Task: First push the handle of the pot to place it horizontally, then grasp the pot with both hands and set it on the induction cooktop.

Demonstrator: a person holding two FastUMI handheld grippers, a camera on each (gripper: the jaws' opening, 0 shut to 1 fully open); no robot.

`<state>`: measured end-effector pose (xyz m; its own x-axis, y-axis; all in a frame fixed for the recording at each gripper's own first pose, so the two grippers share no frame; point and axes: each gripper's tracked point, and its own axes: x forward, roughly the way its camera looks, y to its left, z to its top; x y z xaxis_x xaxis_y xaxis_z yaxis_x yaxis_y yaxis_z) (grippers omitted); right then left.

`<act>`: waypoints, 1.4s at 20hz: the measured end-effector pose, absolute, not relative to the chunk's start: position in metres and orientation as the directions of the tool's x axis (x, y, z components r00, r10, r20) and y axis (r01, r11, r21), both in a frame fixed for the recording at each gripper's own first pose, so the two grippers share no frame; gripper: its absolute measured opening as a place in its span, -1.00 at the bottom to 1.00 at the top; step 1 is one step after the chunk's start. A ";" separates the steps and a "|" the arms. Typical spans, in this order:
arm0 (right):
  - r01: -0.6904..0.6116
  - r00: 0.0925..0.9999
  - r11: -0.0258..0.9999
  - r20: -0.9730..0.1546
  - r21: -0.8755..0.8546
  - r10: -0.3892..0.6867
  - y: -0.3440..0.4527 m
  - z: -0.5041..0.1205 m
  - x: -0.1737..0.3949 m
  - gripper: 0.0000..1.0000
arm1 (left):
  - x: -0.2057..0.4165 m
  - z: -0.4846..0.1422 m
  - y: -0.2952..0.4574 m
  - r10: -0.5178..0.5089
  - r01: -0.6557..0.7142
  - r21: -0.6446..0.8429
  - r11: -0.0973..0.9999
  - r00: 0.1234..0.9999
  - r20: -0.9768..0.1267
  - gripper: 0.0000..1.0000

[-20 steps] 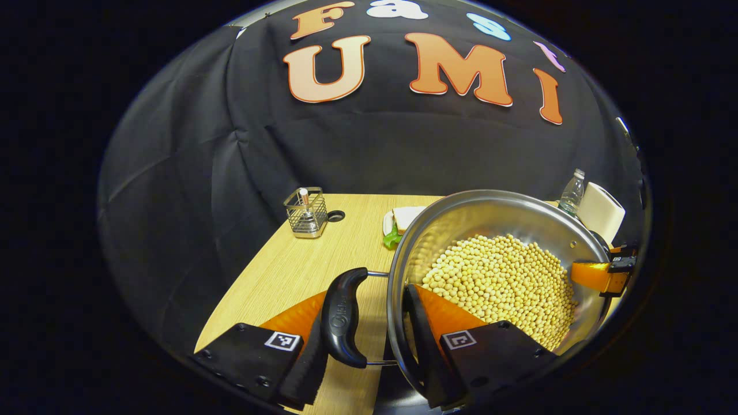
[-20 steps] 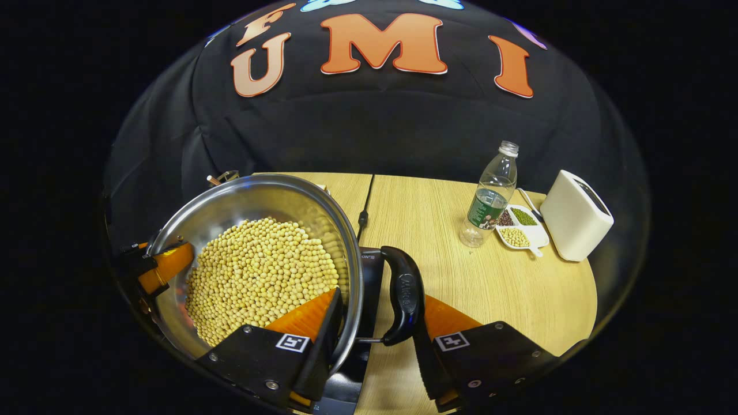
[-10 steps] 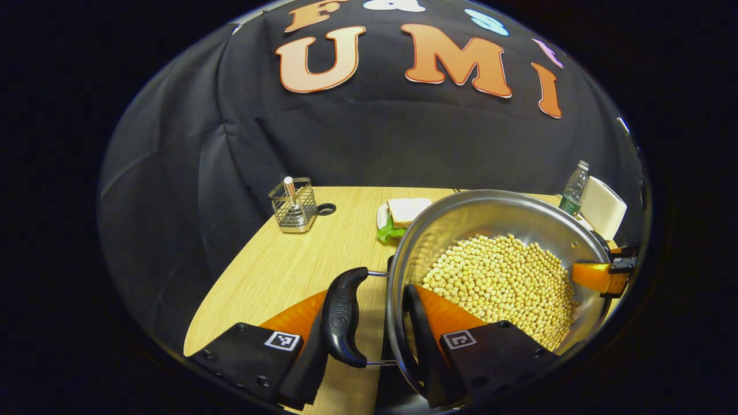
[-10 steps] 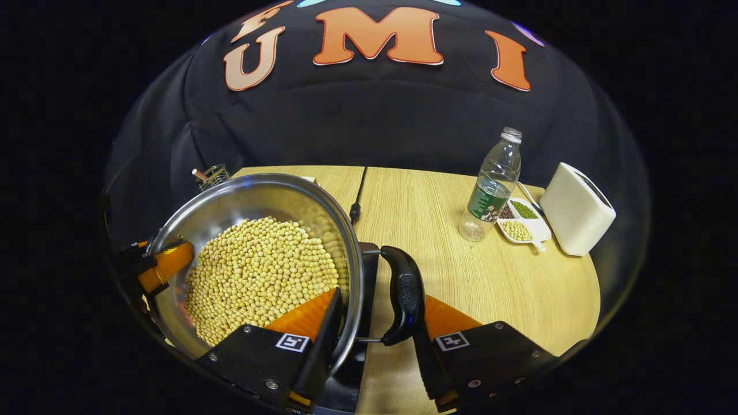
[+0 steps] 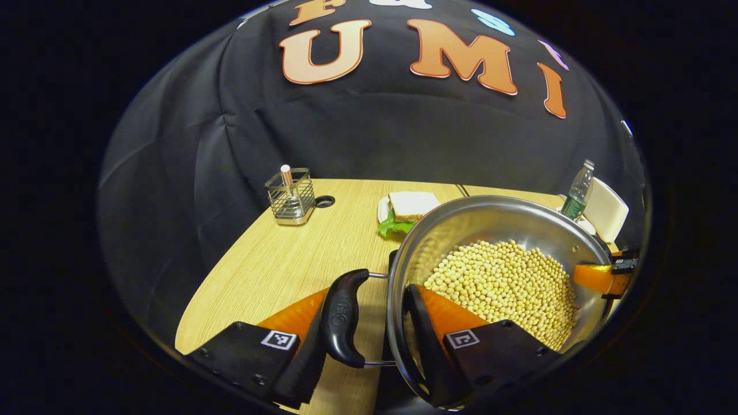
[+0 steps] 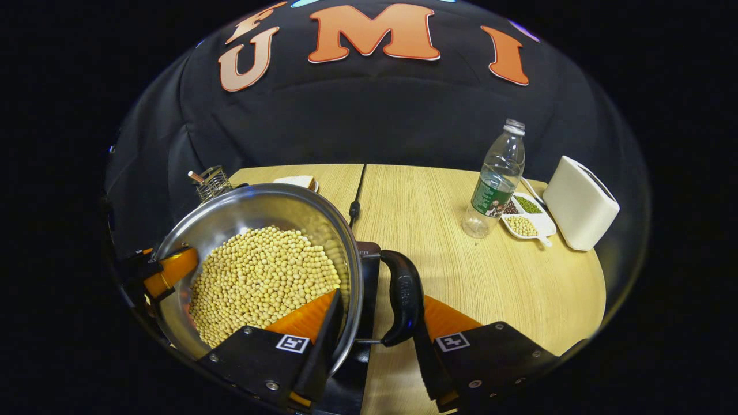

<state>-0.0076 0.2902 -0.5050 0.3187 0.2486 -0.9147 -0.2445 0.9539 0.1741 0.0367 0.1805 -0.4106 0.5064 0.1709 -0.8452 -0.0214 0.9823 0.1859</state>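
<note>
Ringing the wooden table [image 6: 461,276] are a wire caddy [image 5: 290,196], sandwich [image 5: 410,206], water bottle [image 6: 497,178], bean dish [image 6: 527,222] and white toaster [image 6: 579,202]. The bean-filled pot [image 6: 259,271] sits over the black induction cooktop [image 6: 366,276], its side handles level and pointing outward. The left gripper [image 5: 372,323] and right gripper [image 6: 375,323] each straddle rim and handle, clamped on the pot.

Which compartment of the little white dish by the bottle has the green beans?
In the white dish, the back compartment nearest the toaster holds green beans; the others hold dark and yellow ones.
</note>
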 end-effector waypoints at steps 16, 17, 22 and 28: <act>-0.237 0.747 0.968 -0.620 0.089 0.240 0.209 -0.308 0.045 0.58 | 0.062 -0.228 0.156 0.281 -0.104 0.329 0.939 0.783 -0.555 0.71; -0.234 0.772 0.967 -0.587 0.096 0.245 0.202 -0.290 0.044 0.58 | 0.064 -0.207 0.149 0.270 -0.109 0.316 0.943 0.804 -0.529 0.70; -0.226 0.869 0.972 -0.438 0.063 0.230 0.155 -0.207 0.043 0.63 | 0.066 -0.102 0.098 0.173 -0.095 0.213 0.972 0.906 -0.387 0.84; -0.197 0.937 0.980 -0.297 -0.017 0.183 0.078 -0.120 0.023 0.77 | 0.038 -0.001 0.049 0.135 -0.084 0.189 0.978 0.952 -0.273 0.97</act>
<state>0.0227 0.0776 -0.1198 0.9370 0.1830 -0.2975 -0.1967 0.9803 -0.0166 0.0379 0.0491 -0.0009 0.9524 0.1351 -0.2733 -0.0844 0.9783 0.1893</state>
